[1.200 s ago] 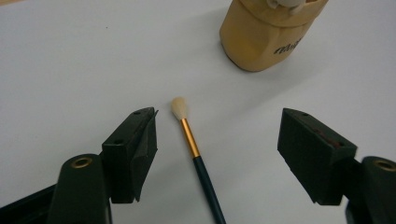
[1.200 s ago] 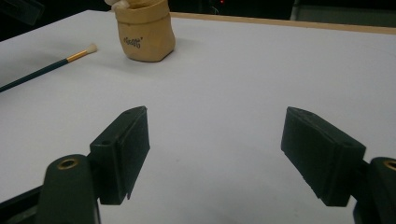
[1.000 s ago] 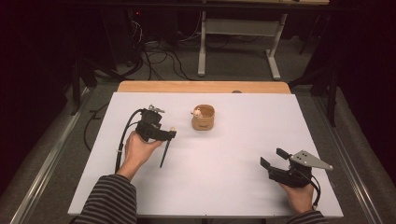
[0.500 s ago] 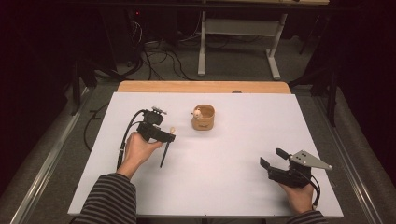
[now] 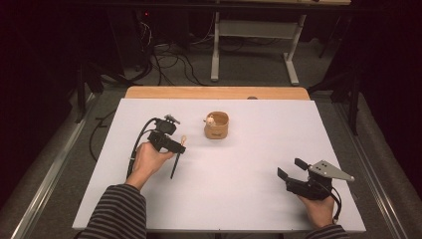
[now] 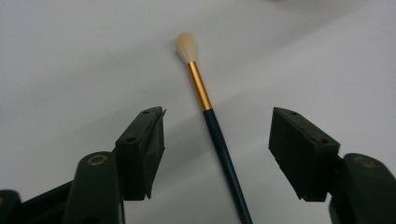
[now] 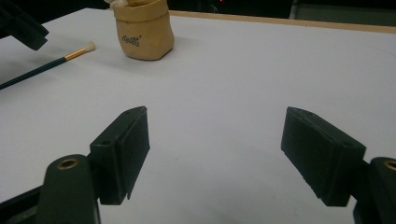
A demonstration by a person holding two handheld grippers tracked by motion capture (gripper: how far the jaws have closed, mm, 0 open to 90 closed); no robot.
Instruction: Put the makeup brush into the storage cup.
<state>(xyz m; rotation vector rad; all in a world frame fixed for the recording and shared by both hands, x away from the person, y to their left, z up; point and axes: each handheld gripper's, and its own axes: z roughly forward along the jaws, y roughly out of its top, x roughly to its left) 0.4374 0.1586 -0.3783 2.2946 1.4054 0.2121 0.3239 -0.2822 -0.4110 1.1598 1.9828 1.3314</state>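
A paintbrush (image 6: pixel 200 86) with a dark green handle, gold ferrule and pale bristles lies flat on the white table (image 5: pixel 239 194). In the high view the brush (image 5: pixel 174 167) lies at the left of the middle. My left gripper (image 6: pixel 217 126) hangs right over it, one jaw on each side of the handle and neither touching it. Its jaws have just been closing and still stand open around the brush. At the front right my right gripper (image 5: pixel 291 168) rests low over the table, open and empty (image 7: pixel 217 135).
A small tan cup (image 5: pixel 216 125) with something pale inside stands at the middle back, just right of the brush tip; in the right gripper view the cup (image 7: pixel 144 29) sits far ahead. A wooden strip (image 5: pixel 216 93) borders the far edge. Cables and desk legs lie beyond.
The left hand has shifted slightly over the brush. The right hand and gripper have not moved, and neither have the brush and cup.
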